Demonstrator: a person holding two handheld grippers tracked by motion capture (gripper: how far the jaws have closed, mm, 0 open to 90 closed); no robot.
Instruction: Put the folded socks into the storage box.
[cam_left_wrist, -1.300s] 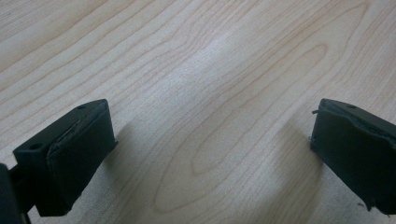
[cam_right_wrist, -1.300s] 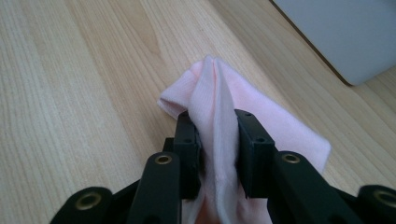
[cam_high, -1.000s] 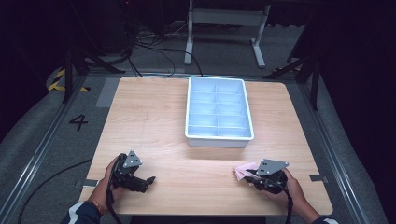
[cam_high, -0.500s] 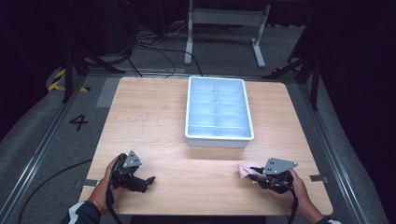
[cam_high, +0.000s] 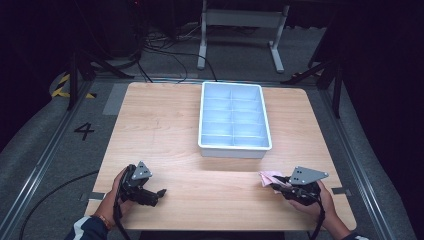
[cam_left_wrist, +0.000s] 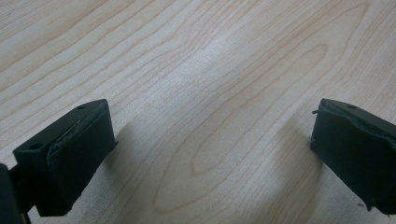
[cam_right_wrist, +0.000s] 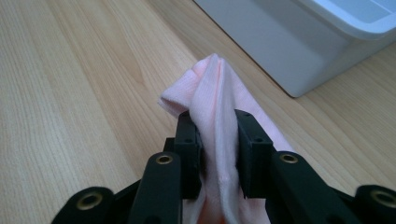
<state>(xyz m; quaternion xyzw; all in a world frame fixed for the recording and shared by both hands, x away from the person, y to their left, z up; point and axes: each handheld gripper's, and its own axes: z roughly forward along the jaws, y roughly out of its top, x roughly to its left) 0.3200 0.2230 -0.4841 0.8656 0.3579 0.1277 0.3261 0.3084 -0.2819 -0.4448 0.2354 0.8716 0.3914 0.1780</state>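
A small pink cloth (cam_right_wrist: 219, 93) is pinched between the jaws of my right gripper (cam_right_wrist: 217, 140), which is shut on it just above the wooden table. From above, the right gripper (cam_high: 280, 184) sits near the table's front right with the pink cloth (cam_high: 269, 177) sticking out at its tip. My left gripper (cam_high: 159, 192) rests near the front left, pointing right. In the left gripper view the left gripper (cam_left_wrist: 210, 144) stands open, its jaws wide apart over bare wood with nothing between them.
A white tray (cam_high: 234, 145) divided into several compartments stands at the middle back of the table (cam_high: 165, 125); its near wall (cam_right_wrist: 289, 42) rises just beyond the cloth. Dark floor, cables and a metal stand lie past the far edge.
The right gripper with the pink cloth has shifted slightly toward the front right. The left gripper has stayed where it was.
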